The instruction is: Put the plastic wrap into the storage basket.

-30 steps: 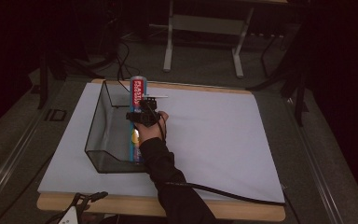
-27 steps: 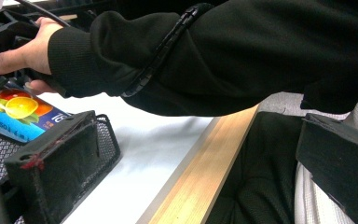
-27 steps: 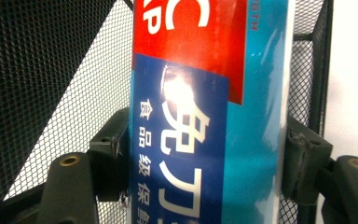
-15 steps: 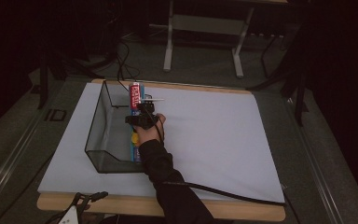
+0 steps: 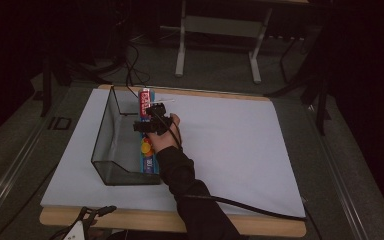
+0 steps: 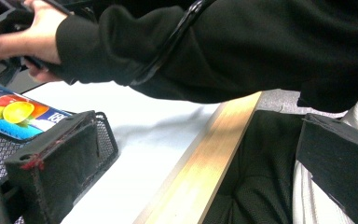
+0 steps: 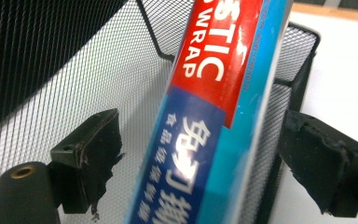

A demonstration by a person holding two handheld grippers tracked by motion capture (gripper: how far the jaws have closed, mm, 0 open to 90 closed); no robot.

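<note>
We're looking at a long plastic wrap box, blue with a red panel and fruit print, lying lengthwise in the black mesh tray along its right wall. The box's far end pokes up past the tray's far rim; the near end sits at the tray's near right corner. The tray stands on the white sheet that covers the desk, left of centre.

Right tongs: held in the person's right hand, over the far half of the box. In the right gripper view the box runs up between the two black jaws, tilted a bit to the right. The jaws have just been opening. We see mesh through a clear gap between the left pad and the box. On the right pad side the box edge looks near; we can't tell for sure if it's touching. No squeeze on the box that we can see, so we read it as released with the box between the jaws.

Left tongs: low at the near edge of the desk, bottom left of the high view. In the left gripper view its jaws stand wide apart with nothing between them; beyond them are the tray's near corner, the fruit-print end of the box, the desk's wooden edge and the right arm's dark sleeve passing overhead.
</note>
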